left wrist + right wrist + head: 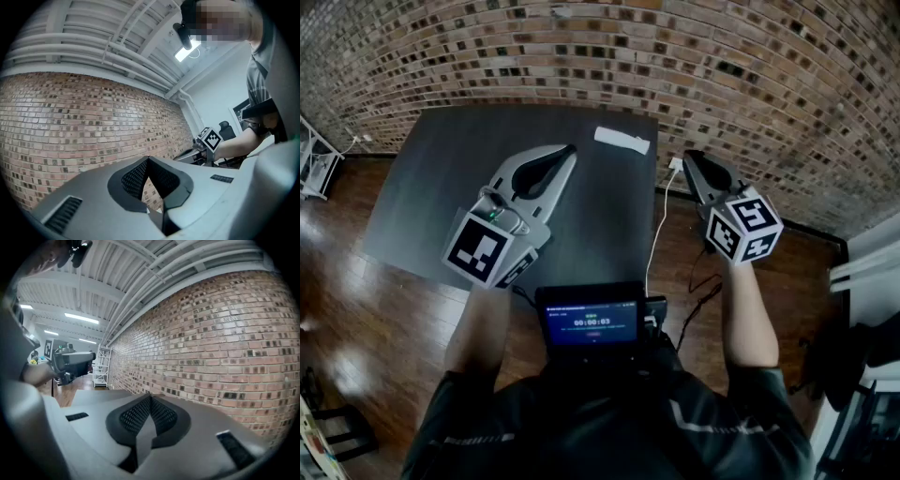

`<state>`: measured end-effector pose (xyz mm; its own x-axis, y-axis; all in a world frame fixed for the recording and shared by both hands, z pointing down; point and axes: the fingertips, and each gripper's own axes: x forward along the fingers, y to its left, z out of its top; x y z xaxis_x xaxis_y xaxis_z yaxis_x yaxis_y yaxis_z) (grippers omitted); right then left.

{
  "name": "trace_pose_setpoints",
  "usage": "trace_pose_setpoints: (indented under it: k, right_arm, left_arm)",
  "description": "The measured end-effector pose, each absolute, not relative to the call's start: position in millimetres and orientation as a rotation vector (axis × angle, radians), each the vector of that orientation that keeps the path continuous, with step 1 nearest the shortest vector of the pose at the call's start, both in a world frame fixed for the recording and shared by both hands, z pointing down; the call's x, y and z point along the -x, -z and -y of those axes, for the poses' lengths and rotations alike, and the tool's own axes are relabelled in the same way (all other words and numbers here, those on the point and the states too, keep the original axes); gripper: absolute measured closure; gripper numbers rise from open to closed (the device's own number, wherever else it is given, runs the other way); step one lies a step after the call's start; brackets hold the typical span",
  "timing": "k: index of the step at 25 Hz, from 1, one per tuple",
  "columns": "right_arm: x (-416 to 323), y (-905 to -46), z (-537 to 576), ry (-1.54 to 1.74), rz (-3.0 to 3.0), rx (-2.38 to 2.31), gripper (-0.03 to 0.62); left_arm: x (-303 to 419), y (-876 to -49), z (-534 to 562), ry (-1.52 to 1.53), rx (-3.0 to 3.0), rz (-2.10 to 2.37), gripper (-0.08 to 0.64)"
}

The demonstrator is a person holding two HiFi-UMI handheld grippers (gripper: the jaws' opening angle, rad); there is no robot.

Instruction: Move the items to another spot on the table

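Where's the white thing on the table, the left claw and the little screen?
white thing (622, 140), head view, its middle.
left claw (570, 149), head view, its closed tips.
screen (591, 321), head view, middle of the lit display.

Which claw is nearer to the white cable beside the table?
Right. The right claw hovers just right of the white cable, past the right edge of the table; the left claw hangs over that table, further left.

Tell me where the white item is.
In the head view, the white item lies near the dark table's far right corner, just beyond the left gripper.
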<state>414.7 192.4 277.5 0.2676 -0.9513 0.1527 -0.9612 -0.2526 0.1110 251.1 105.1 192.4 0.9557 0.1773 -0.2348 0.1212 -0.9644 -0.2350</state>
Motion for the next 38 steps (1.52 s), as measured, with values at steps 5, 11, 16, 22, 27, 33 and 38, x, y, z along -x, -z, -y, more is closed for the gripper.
trace_pose_setpoints:
  k: [5, 11, 16, 22, 27, 33, 38]
  right_arm:
    - [-425, -292, -163, -0.134, 1.817, -2.282, 0.535]
    - [-464, -303, -139, -0.175, 1.838, -2.222, 0.535]
    - [-499, -324, -113, -0.217, 1.917, -2.116, 0.535]
    - [-540, -362, -68, -0.271, 1.993, -1.918, 0.44]
    - [-572, -398, -31, -0.312, 2.05, -1.759, 0.44]
    - [-603, -453, 10, -0.388, 2.065, -1.587, 0.373]
    - [-614, -504, 39, -0.459, 2.061, -1.465, 0.355]
  left_arm:
    - [-253, -197, -90, -0.375, 2.886, 0.227, 0.569]
    - [-273, -207, -75, -0.334, 2.908, 0.181, 0.569]
    - [-301, -216, -67, -0.283, 2.91, 0.102, 0.569]
    - [-351, -227, -46, -0.221, 2.9, -0.036, 0.569]
    - [-390, -245, -29, -0.162, 2.909, -0.152, 0.569]
    - [-433, -271, -20, -0.1, 2.91, -0.174, 0.569]
    - [-453, -298, -10, -0.016, 2.924, -0.212, 0.568]
